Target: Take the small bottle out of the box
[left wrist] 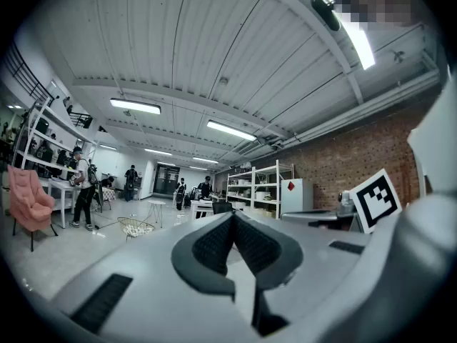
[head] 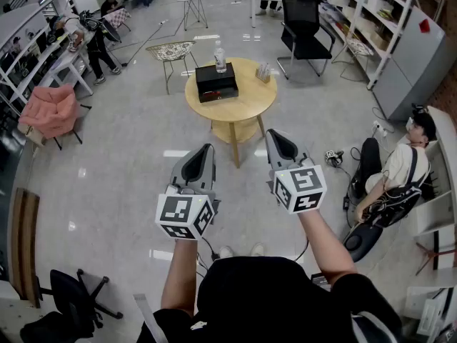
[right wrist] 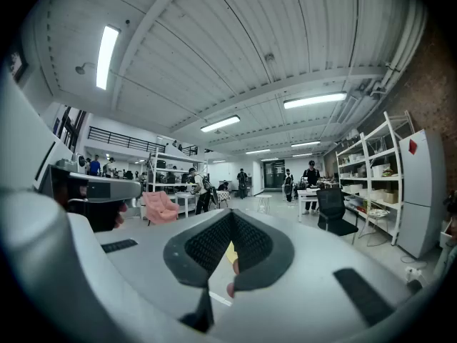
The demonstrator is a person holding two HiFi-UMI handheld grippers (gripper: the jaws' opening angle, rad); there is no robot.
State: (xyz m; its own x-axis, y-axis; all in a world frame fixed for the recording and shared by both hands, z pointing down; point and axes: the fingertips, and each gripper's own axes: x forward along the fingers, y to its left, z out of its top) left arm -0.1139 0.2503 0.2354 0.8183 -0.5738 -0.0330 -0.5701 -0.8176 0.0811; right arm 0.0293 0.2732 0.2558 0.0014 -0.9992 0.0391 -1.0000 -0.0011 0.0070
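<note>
A black box point(head: 216, 82) lies closed on the round wooden table point(head: 246, 106), some way ahead of me in the head view. A clear plastic bottle point(head: 220, 58) stands upright at the box's far edge. The box's inside is hidden. My left gripper point(head: 208, 150) and right gripper point(head: 274, 136) are held side by side, level, well short of the table and above the floor. Both are shut with nothing between the pads. In the left gripper view the left gripper point(left wrist: 233, 216) points into the room. The right gripper point(right wrist: 230, 215) does the same in its own view.
A small object point(head: 263, 71) sits on the table's right side. A black office chair point(head: 303, 20) and a wire chair point(head: 170, 51) stand beyond the table. A pink armchair point(head: 48, 113) is at left. A person point(head: 400, 170) sits on the floor at right, by shelves.
</note>
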